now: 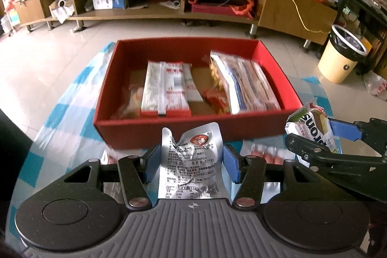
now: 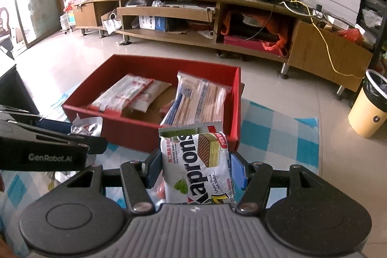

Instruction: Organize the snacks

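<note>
left gripper: you're clamping the silver packet, frame centre
right gripper: you're clamping the wafer pack
red box: upper middle, packets inside

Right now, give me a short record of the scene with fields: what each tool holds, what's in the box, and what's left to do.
left tool: shut on silver foil packet
right tool: shut on Kaprons wafer pack
red box: open, on the checked cloth
box contents: red-and-white packet on the left, blue-striped packet on the right, smaller snacks under them
both held packs: on the near side of the box, not yet inside
likely next: carry both over the near wall and let go
</note>
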Available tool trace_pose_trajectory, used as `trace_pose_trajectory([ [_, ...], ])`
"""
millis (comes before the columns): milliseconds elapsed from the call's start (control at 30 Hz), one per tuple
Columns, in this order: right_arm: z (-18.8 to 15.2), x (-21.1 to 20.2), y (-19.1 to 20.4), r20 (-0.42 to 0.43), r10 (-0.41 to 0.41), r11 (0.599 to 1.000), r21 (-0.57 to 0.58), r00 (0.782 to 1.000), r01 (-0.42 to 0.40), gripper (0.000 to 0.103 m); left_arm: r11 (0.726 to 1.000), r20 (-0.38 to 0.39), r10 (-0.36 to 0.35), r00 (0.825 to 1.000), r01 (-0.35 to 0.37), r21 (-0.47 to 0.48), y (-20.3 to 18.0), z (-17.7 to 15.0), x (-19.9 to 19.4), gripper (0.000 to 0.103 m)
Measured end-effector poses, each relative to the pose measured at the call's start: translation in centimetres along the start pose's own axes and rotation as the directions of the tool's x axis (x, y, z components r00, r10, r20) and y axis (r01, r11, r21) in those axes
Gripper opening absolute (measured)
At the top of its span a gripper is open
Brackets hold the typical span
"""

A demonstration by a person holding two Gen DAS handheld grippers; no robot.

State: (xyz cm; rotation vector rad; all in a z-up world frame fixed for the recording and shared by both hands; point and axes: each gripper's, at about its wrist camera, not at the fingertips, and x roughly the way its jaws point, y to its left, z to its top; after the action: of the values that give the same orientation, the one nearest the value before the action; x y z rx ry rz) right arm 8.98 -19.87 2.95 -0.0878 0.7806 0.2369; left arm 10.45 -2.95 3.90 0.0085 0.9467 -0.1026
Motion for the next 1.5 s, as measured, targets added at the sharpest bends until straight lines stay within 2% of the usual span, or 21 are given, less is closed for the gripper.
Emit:
trace_pose_trajectory([
  [300,2.6,1.8,0.0,0.028,0.002,1.0,0.012,1.0,-0.003,0.058,1.0,0.02,0.014,1.0,-0.014,-0.012,0.5,2.4,1.0,0.063],
  [667,5.7,4.7,-1.4,0.05,0.011,0.997,0.08,0.999,-0.015,0.058,0.997,0.053,0.055,0.997,-0.052,-0.048,1.8,6.0,2.8,0.063],
  [967,7.7,8.2,-1.2,0.029,0.024,0.996,0.09,0.999,-0.027,0.058,0.995,0.057,0.082,0.995,-0.079,-0.059,2.5,7.9,5.0,0.064],
  [1233,8.1,10.4,-2.0,0.0,0.044,0.991,0.129,0.999,-0.044,0.058,0.993,0.047,0.099,0.994,-0.096,-0.061,2.7,8.6,6.4,0.064],
  [1300,8.1,10.5,-2.2,0.001,0.054,0.988,0.145,0.999,-0.054,0.058,0.993,0.047,0.101,0.994,-0.098,-0.061,2.7,8.6,6.5,0.066],
  [1433,8.2,10.7,-2.4,-0.001,0.059,0.985,0.159,0.998,-0.058,0.059,0.993,0.058,0.101,0.993,-0.097,-0.064,2.7,8.7,6.2,0.077],
  [1500,8.3,10.6,-2.4,0.002,0.058,0.985,0.162,0.998,-0.057,0.059,0.993,0.064,0.103,0.993,-0.099,-0.065,2.7,8.7,5.9,0.078],
])
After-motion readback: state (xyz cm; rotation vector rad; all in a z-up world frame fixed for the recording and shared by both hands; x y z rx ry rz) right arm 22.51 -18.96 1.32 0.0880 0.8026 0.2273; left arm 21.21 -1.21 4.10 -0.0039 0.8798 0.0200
